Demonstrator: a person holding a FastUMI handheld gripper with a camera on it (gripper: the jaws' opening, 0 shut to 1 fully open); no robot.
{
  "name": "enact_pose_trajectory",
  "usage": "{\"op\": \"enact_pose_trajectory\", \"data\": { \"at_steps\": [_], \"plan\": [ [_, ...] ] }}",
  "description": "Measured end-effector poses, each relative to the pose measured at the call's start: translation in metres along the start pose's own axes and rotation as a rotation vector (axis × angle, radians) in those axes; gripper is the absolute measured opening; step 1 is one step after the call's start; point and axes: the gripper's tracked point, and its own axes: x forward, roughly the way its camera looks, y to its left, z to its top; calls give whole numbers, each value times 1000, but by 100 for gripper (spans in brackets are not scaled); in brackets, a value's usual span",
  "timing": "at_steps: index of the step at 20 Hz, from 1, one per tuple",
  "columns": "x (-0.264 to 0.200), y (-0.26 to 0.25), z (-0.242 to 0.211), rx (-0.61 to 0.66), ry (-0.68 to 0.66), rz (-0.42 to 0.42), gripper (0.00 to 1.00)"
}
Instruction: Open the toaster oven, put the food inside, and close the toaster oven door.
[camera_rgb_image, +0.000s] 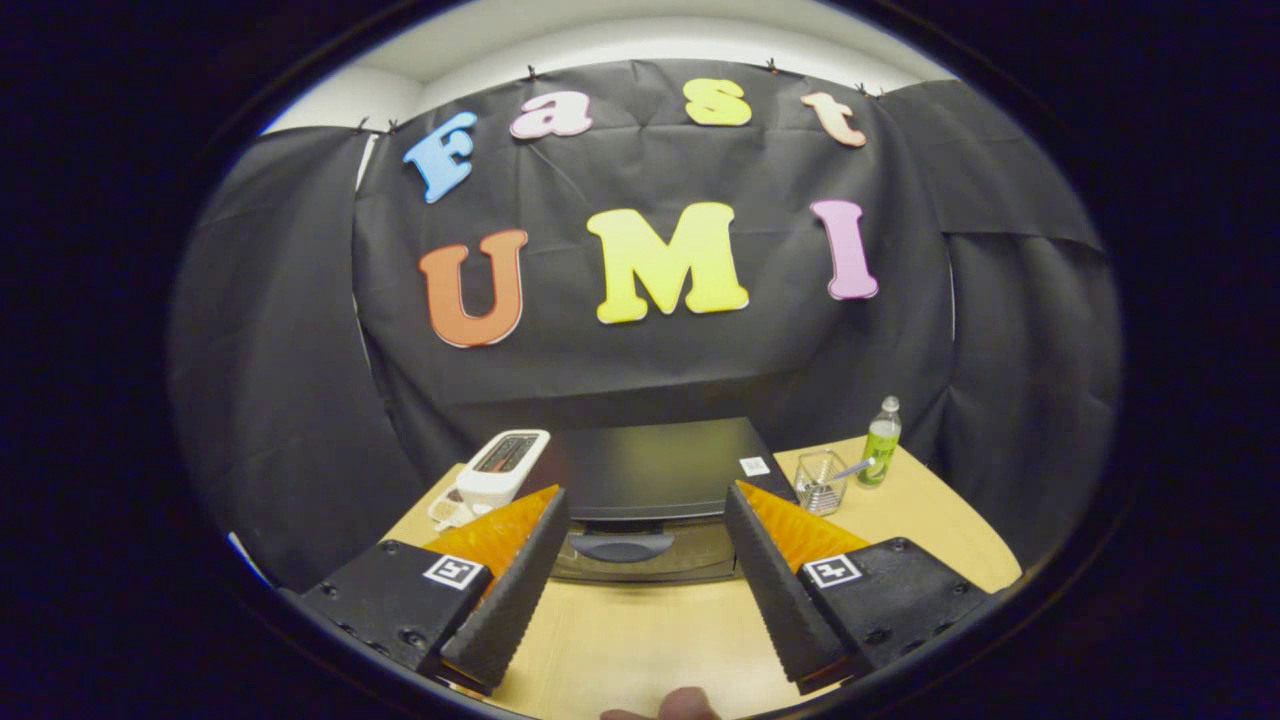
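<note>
Table (930, 520): cup (821, 481) holding utensil; gripper (646, 510) open.

my one view rides on the gripper (645, 540), looking forward along its two spread fingers and slightly down over the table (640, 640). it sits above the near edge, fairly close to the toaster oven (650, 490) straight ahead between the fingers, door handle facing me. beyond it the booth's black cloth wall (650, 360) closes the scene, bowed by the fisheye.
</note>
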Motion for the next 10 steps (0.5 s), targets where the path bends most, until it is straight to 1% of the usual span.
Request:
{"op": "enact_pose_trajectory", "data": {
  "at_steps": [2, 4, 8, 10],
  "plan": [
    [31, 4, -19, -23, 28, 1, 100],
    [59, 4, -40, -15, 71, -4, 100],
    [97, 7, -73, 7, 145, -12, 100],
    [109, 12, -81, -7, 161, -7, 100]
  ]
}}
